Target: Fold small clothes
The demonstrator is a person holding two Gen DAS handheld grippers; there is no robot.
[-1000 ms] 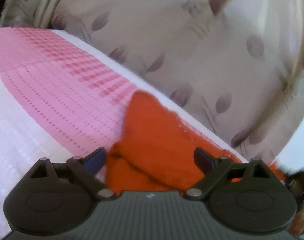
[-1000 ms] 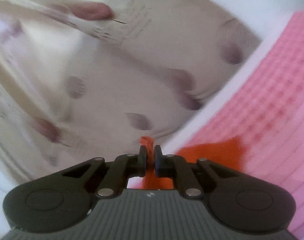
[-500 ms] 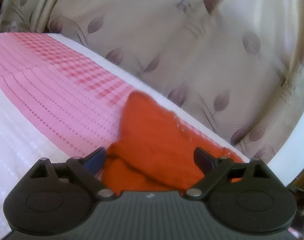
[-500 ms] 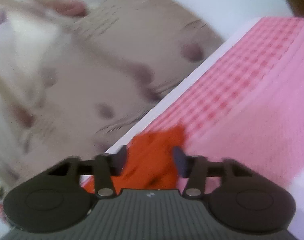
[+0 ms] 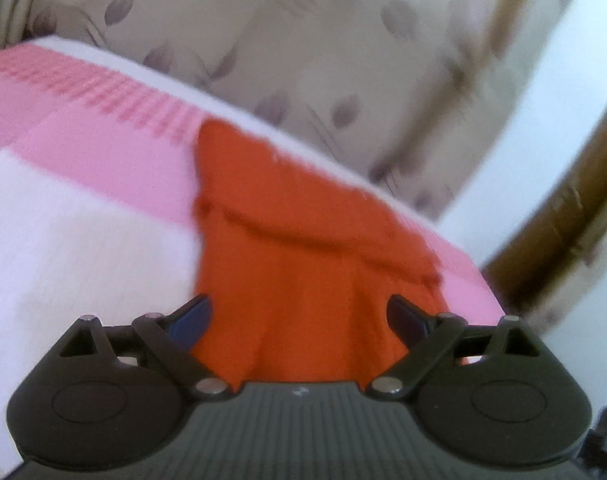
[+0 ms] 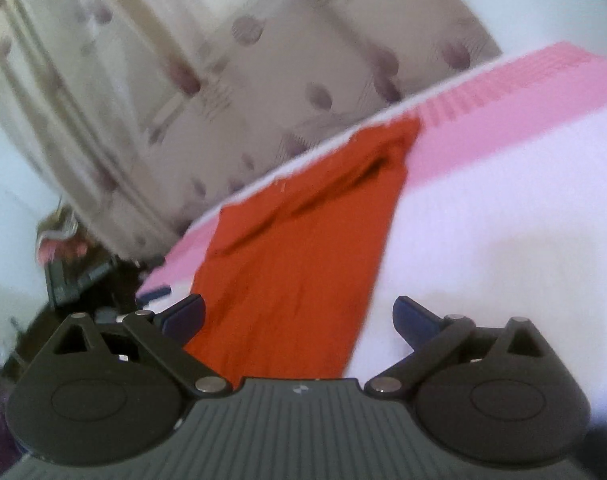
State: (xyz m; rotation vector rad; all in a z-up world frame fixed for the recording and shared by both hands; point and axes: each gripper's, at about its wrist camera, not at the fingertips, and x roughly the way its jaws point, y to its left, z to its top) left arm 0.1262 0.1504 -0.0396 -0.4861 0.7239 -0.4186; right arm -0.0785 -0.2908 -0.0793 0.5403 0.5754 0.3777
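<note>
An orange garment lies spread on a pink and white cloth, its far end at the surface's back edge, a fold line across its upper part. My left gripper hovers over the garment's near end, open, its fingers well apart with nothing pinched. In the right wrist view the same orange garment runs from the back edge toward me. My right gripper has its jaws still opening, wide apart above the garment's near part, pads off the fabric.
A beige curtain with purple leaf print hangs right behind the back edge. A brown wooden frame stands at the right. Dark clutter lies on the floor to the left. The pink and white cloth stretches to the right.
The right gripper let go of the orange garment's edge, opened wide and drew back with a roll. The left gripper also pulled back and rose, so more of the garment shows.
</note>
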